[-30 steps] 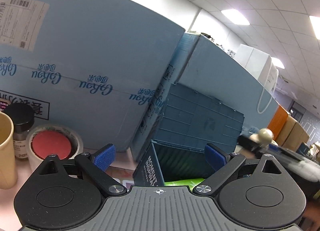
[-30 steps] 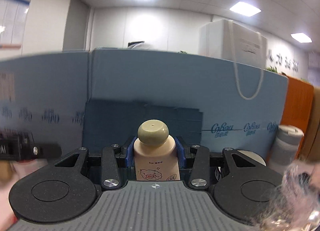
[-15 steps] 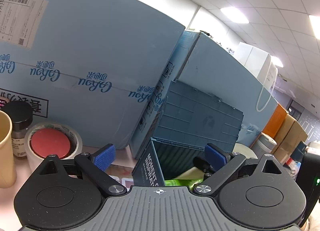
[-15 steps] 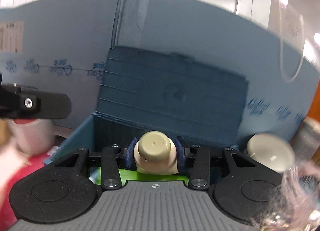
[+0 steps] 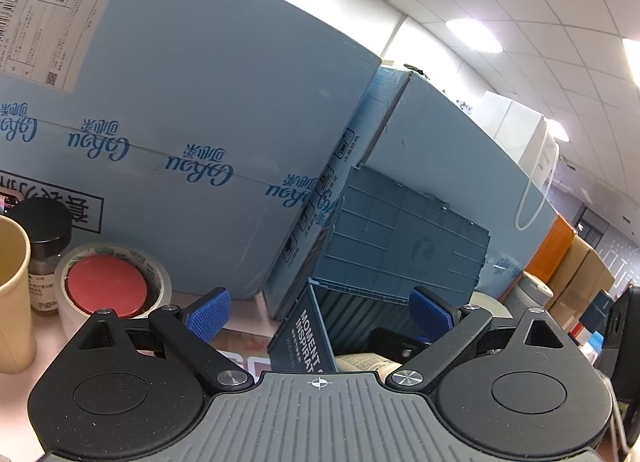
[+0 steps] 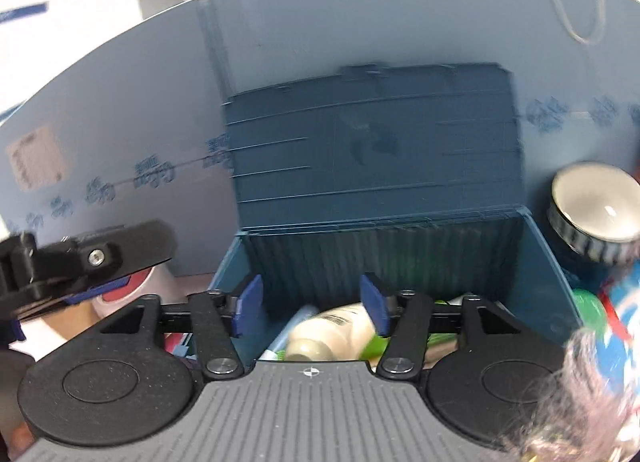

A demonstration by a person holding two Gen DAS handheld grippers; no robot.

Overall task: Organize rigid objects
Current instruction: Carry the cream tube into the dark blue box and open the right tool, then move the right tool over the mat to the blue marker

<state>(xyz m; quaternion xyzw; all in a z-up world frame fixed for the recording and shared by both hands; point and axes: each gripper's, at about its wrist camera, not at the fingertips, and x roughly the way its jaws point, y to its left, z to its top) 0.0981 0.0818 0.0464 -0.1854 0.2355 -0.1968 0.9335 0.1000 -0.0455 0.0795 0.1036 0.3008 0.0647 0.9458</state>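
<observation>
Right wrist view: right gripper w/ ribbed blue pads has just been opening; jaws apart, nothing pressed btwn them. Below, cream plastic bottle lies on its side inside dark-blue ribbed plastic bin, lid up against pale-blue cardboard box; green packaging beside it. Left wrist view: left gripper open, empty, near bin's edge. Tape roll rings a red cap; black-lidded jar and tan paper cup stand nearby.

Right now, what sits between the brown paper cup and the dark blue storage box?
The left wrist view shows a dark-capped jar and a tape roll between paper cup and storage box.
</observation>
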